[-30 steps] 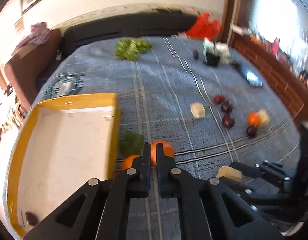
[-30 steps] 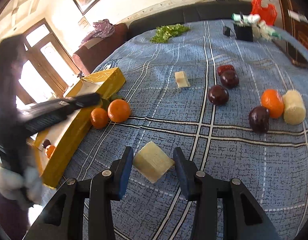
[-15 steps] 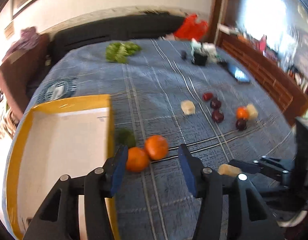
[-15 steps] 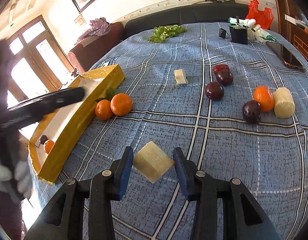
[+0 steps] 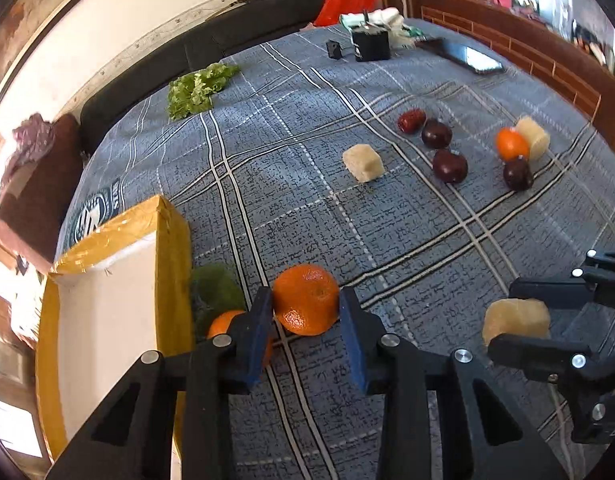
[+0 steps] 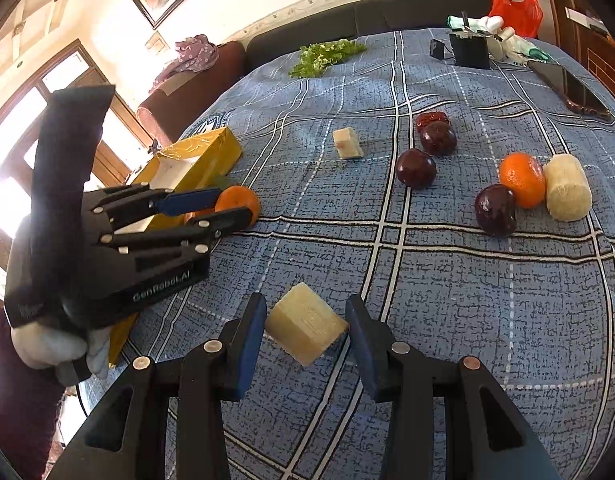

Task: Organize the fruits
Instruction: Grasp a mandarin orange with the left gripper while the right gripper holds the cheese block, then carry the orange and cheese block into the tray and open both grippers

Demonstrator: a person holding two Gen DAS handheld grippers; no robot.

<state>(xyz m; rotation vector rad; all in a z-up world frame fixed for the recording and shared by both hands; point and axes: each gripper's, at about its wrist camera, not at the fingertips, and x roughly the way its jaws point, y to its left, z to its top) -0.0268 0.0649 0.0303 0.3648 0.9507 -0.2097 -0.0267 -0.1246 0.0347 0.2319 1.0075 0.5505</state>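
An orange (image 5: 307,296) lies on the blue plaid cloth beside the yellow box (image 5: 171,248). My left gripper (image 5: 304,294) has its closing jaws around it, and both blue pads touch its sides. A smaller orange (image 5: 223,322) and a green leafy piece (image 5: 217,284) sit just left of it, against the box. From the right wrist view, the left gripper (image 6: 235,204) is seen at the orange (image 6: 241,200), held by a gloved hand. My right gripper (image 6: 305,302) is shut on a pale yellow block (image 6: 307,324), also visible as a block (image 5: 515,320) at the lower right.
Farther out lie dark plums (image 5: 449,165), another orange (image 5: 511,144), a pale cube (image 5: 363,162), a pale cylinder (image 6: 567,188) and a red date (image 5: 410,120). Lettuce (image 5: 195,88), a black box (image 5: 370,44) and a phone (image 5: 475,58) sit at the far edge.
My left gripper went from shut to open, dropped toward the two oranges, and narrowed around the larger one. The right gripper kept still with the pale block.
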